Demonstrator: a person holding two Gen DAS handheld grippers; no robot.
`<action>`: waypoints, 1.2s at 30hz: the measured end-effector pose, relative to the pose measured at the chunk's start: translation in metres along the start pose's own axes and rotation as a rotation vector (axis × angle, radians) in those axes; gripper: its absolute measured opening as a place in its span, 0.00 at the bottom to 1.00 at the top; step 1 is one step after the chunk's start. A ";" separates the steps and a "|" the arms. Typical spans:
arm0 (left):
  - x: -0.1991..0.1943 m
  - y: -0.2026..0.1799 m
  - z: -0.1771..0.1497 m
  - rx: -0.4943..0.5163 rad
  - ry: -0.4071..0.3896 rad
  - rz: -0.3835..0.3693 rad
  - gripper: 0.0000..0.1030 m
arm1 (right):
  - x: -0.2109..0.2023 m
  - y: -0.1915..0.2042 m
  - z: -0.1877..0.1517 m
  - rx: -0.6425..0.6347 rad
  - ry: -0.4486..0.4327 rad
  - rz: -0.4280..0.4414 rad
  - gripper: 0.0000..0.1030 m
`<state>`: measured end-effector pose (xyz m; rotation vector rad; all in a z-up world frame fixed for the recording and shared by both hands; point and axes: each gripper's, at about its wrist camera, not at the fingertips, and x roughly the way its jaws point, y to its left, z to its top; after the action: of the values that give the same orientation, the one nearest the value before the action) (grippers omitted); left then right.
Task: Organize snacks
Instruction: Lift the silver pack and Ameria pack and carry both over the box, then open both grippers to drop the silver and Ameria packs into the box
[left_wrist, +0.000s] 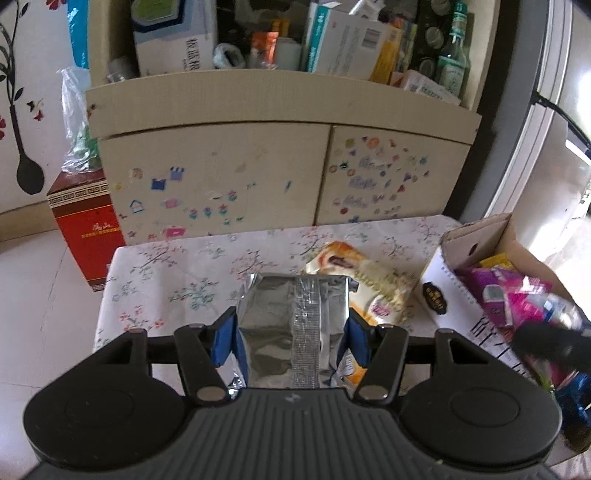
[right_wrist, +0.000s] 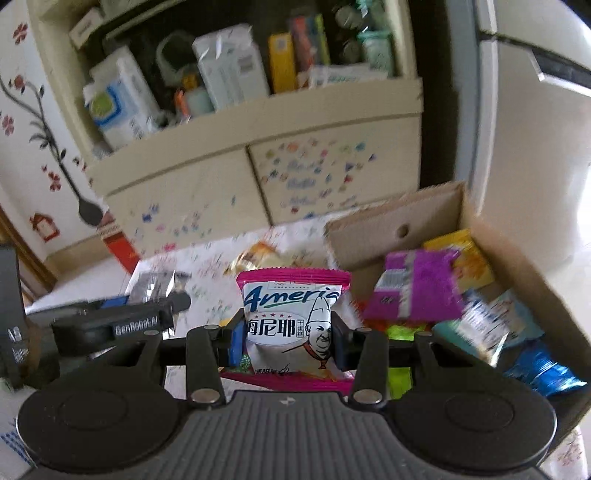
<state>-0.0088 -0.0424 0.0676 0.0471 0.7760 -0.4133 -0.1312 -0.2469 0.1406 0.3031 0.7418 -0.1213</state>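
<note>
The left gripper (left_wrist: 291, 332) has its jaws clenched on a silver foil snack packet (left_wrist: 291, 325) above the floral tabletop (left_wrist: 177, 266), near its front edge. The right gripper (right_wrist: 291, 339) grasps a pink-edged snack packet (right_wrist: 291, 321) beside the open cardboard box (right_wrist: 517, 258) at the tabletop's right edge.

Packet in my left jaws: crinkled silver foil snack packet (left_wrist: 291, 332), banded centre seam.
Packet in my right jaws: white snack packet (right_wrist: 291, 321), magenta edges, blue lettering, chef drawing.
Table: white tablecloth (left_wrist: 177, 273), pink-and-green floral print.
Container: plain brown cardboard box (right_wrist: 517, 266).
</note>
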 end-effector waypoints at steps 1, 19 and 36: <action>0.000 -0.003 0.001 0.000 -0.002 -0.006 0.58 | -0.003 -0.004 0.003 0.009 -0.012 -0.003 0.49; -0.007 -0.097 0.014 0.098 -0.042 -0.236 0.58 | -0.049 -0.093 0.030 0.272 -0.148 -0.134 0.49; -0.002 -0.177 -0.011 0.192 -0.023 -0.482 0.78 | -0.053 -0.124 0.021 0.407 -0.133 -0.214 0.60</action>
<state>-0.0842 -0.2027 0.0806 0.0342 0.7194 -0.9440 -0.1828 -0.3717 0.1631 0.5967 0.6121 -0.4937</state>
